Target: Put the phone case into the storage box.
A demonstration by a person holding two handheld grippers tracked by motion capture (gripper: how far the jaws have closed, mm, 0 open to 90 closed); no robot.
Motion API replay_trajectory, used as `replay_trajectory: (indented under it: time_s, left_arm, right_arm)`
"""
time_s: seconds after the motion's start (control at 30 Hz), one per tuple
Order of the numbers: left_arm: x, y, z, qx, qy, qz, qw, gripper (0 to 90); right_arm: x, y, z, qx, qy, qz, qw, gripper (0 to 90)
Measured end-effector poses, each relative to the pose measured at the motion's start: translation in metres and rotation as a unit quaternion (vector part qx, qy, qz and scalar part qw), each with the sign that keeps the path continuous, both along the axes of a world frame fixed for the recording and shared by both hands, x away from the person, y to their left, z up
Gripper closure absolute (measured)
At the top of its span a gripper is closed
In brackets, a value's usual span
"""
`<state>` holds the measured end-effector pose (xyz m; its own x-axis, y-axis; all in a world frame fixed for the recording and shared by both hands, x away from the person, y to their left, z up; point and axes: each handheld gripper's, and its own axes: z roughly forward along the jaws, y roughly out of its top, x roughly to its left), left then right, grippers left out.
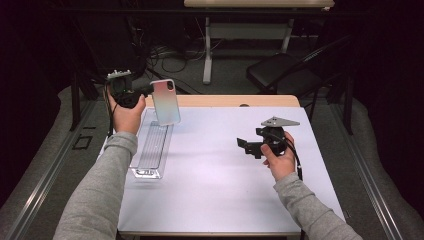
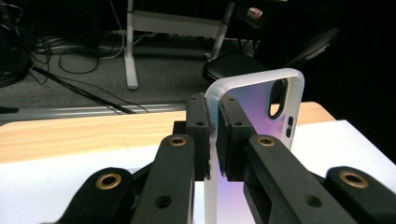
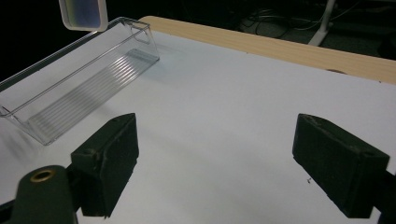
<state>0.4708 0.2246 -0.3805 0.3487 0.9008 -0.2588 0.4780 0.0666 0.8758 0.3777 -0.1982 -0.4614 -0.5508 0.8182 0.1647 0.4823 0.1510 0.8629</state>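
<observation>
Up at the far left corner my left gripper (image 2: 212,135) clenched the frosted edge of an iridescent phone case (image 2: 261,112), held upright above the clear tray (image 1: 150,145). My right gripper (image 3: 215,163) hung spread wide over the white table (image 1: 220,170). No writing was legible.

Light falls from above onto my table (image 1: 215,165), so its white top reads bright while the room around it sinks nearly to black — the floor and chair behind are dim and grainy. Shadows are soft: a faint one lies beside the clear tray (image 3: 79,88), whose ribbed floor catches pale streaks of glare. In my left gripper view the phone case (image 2: 252,107) shows a violet sheen, and the black jaws nearest the lens look slightly soft. In my right gripper view the near jaws blur too, and the table edge bows a little.
</observation>
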Motion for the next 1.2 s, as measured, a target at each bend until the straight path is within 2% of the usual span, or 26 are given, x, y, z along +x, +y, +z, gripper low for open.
replay_trajectory:
  time_s: [0.17, 0.4, 0.63, 0.83, 1.03, 1.2]
  left_arm:
    - [0.004, 0.008, -0.002, 0.0, -0.005, -0.005, 1.0, 84.5]
    - [0.007, 0.016, -0.001, 0.004, -0.008, 0.0, 1.0, 84.5]
    - [0.011, 0.022, 0.002, 0.006, -0.015, 0.004, 0.9999, 84.5]
    - [0.014, 0.026, 0.001, 0.005, -0.021, 0.004, 0.9998, 84.5]
    - [0.018, 0.028, -0.001, 0.008, -0.021, 0.005, 0.9997, 84.4]
    - [0.021, 0.031, -0.004, 0.011, -0.023, 0.01, 0.9996, 84.5]
  right_arm:
    - [-0.001, -0.004, -0.002, 0.002, 0.002, -0.009, 1.0, 14.0]
    - [-0.003, -0.009, -0.004, 0.0, 0.004, -0.016, 0.9999, 13.4]
    - [-0.008, -0.012, -0.008, -0.004, 0.007, -0.007, 0.9999, 12.5]
    - [-0.01, -0.015, -0.009, -0.009, -0.001, -0.013, 0.9999, 12.5]
    - [-0.013, -0.014, -0.013, -0.028, -0.005, -0.026, 0.9993, 12.5]
    - [-0.014, -0.015, -0.016, -0.025, -0.009, -0.029, 0.9992, 12.5]
